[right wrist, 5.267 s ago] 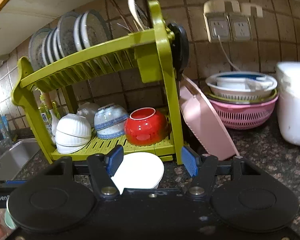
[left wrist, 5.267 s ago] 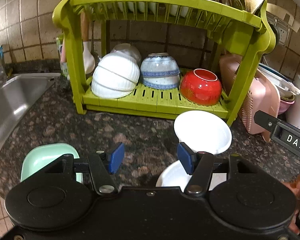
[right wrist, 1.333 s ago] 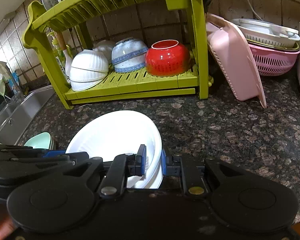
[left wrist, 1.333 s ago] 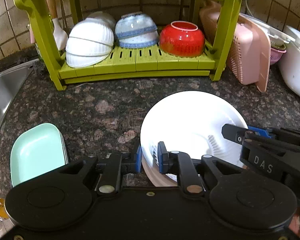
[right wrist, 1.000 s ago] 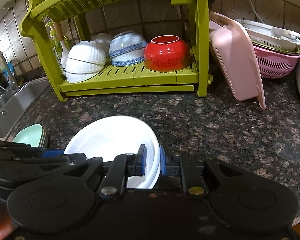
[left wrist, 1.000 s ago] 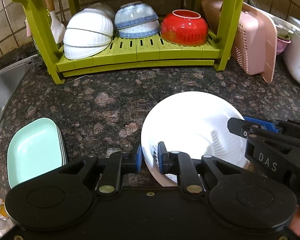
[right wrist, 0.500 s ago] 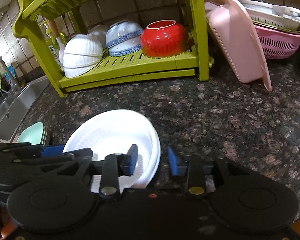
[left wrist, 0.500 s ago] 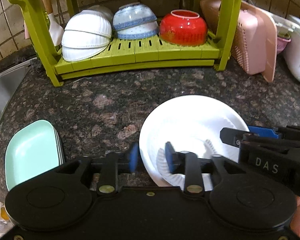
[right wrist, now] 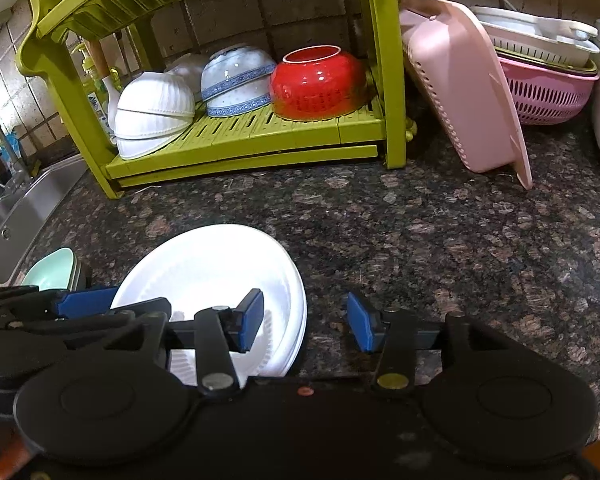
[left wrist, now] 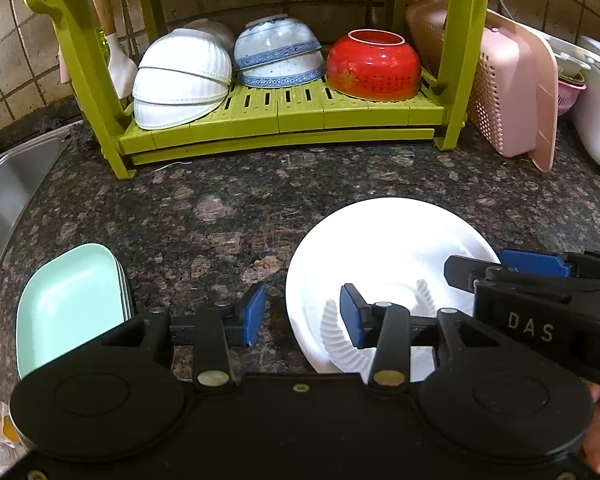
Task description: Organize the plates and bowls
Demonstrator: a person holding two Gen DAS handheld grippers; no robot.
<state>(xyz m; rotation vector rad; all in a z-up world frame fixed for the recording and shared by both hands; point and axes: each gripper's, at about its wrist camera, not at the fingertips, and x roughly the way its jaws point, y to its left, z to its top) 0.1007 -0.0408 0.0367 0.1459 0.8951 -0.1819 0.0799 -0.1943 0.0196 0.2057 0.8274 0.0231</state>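
Left fingers (left wrist: 256, 312) spread | right fingers (right wrist: 250, 320) spread | straddling white plate (left wrist: 380, 248) rims

From my left wrist view, the only readable text is the pale capital letters "DAS", printed on the black body of my right hand-held gripper (left wrist: 536, 268) at the right edge of the picture. A bottle (right wrist: 93, 98) behind the green dish rack (right wrist: 228, 136) carries a blue label, too small and blurred to read.
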